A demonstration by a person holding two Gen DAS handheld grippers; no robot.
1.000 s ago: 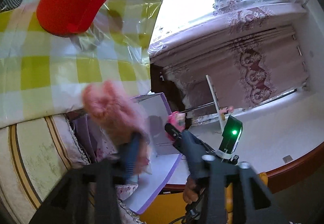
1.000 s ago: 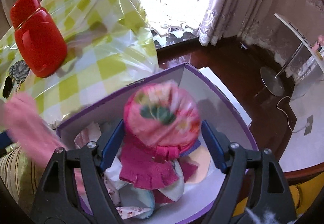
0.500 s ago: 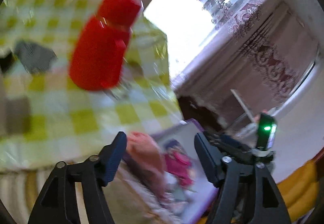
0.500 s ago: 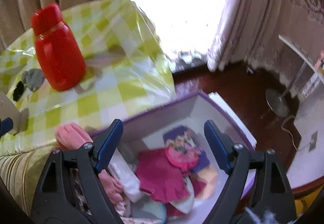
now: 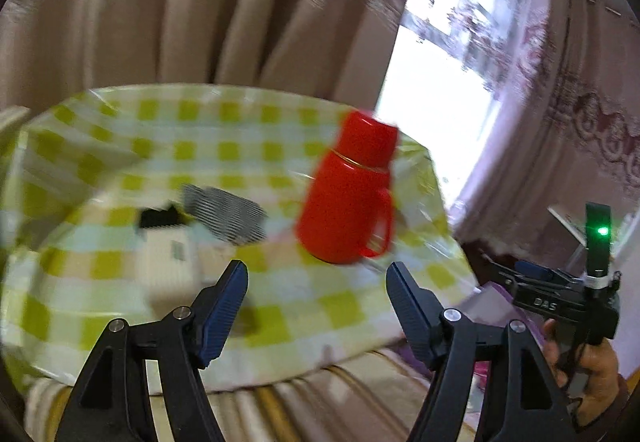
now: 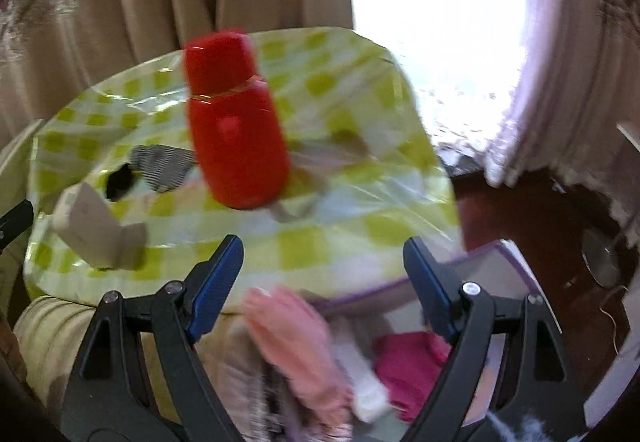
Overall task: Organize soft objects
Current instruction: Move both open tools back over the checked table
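Pink and fuzzy, low between the fingers of the right claw (image 6: 323, 242): a pink soft toy (image 6: 296, 342), slumped at the near rim of the purple box (image 6: 480, 258), seemingly only half in. Deeper in the box, under the right finger: a magenta cloth (image 6: 408, 362) among other soft pieces. Right claw: wide open, nothing gripped. Left claw (image 5: 316, 268): has just been opening, now well apart, nothing between the pads, only checked tablecloth (image 5: 280, 302) beyond. Ahead and left of its left finger, flat on the table: a striped fabric piece (image 5: 224, 214) touching a black scrap (image 5: 158, 218), probably next to collect. Ahead and slightly right, just past the right fingertip: a tall red flask (image 5: 348, 194), upright.

Risks, by judgement only:

- **Flask:** could clip it on a hasty sweep toward the striped piece. Tall, so likely to topple and roll off the table.
- **Tablecloth:** could pinch the glossy cloth together with the thin fabric and drag along everything on it, the pale card box (image 6: 96, 234) included.
- **Pink toy:** could tip it over the rim with a brush of the right claw on the way out.
- **Claws:** could knock one against the other, with the two so near.

Heavy blur throughout, so exact clearances hard to tell.
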